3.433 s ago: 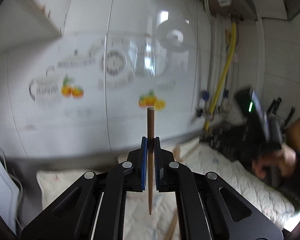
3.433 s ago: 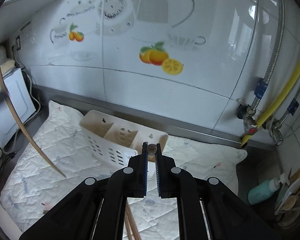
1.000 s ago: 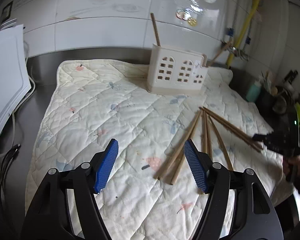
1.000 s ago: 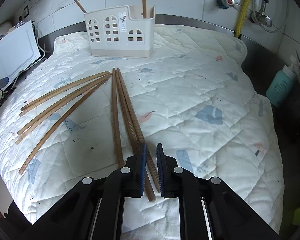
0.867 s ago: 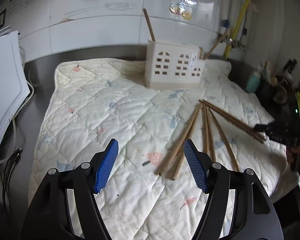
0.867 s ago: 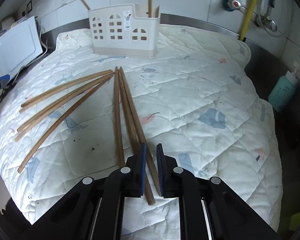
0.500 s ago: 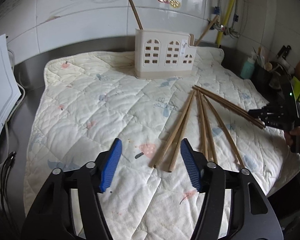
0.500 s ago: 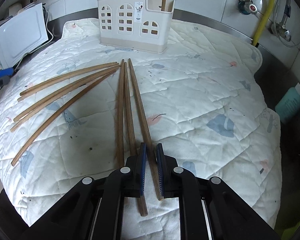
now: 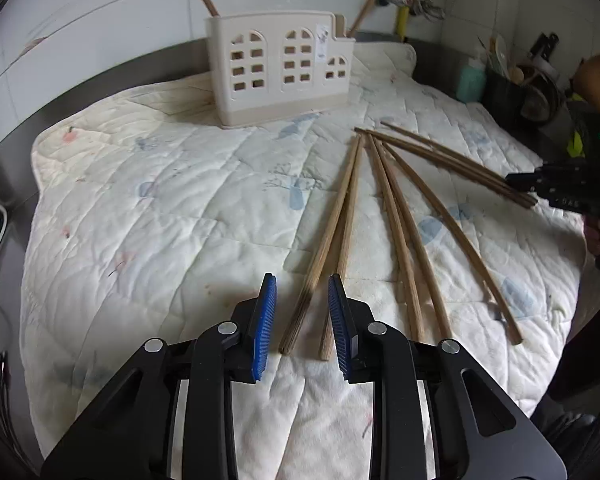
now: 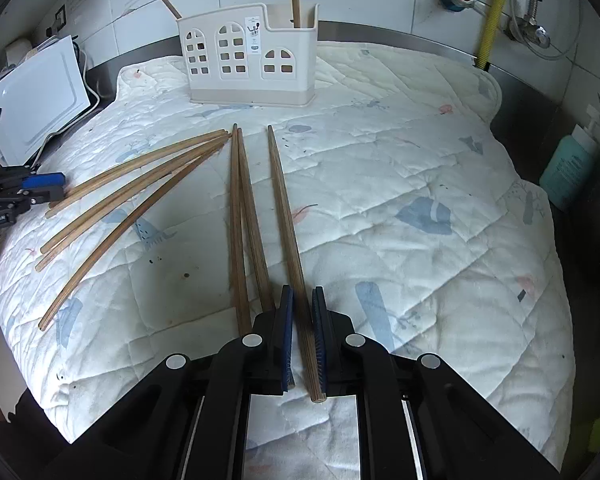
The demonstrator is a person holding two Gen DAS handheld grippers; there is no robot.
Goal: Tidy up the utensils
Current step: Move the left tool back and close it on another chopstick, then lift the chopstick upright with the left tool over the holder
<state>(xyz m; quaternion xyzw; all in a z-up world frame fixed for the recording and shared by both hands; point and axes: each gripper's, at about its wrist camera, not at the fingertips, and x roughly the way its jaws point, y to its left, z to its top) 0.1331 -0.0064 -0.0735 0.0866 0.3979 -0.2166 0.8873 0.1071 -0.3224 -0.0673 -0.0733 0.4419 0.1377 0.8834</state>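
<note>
Chopsticks (image 10: 236, 216) lie fanned on my quilted mat (image 10: 420, 160), near the white holder (image 10: 252, 56). My right gripper (image 10: 300, 320) pinches the rightmost chopstick (image 10: 282, 200). My left gripper (image 9: 302, 312) has been narrowing around two near ends (image 9: 324, 256), not pressing.

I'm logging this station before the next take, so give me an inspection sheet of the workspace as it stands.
Surface: quilted mat over a steel counter, a few small dark spots.
Job's things: seven loose chopsticks fanned on the mat; cream utensil holder at the back with two chopsticks standing in it.
Clutter: teal bottle, white board.
Grippers: left gripper has just been closing, jaws around two chopstick ends, pads not pressing; right gripper shut on one chopstick.
Cables: white cable by the board.
Surroundings: tiled wall, yellow hose, valves.
</note>
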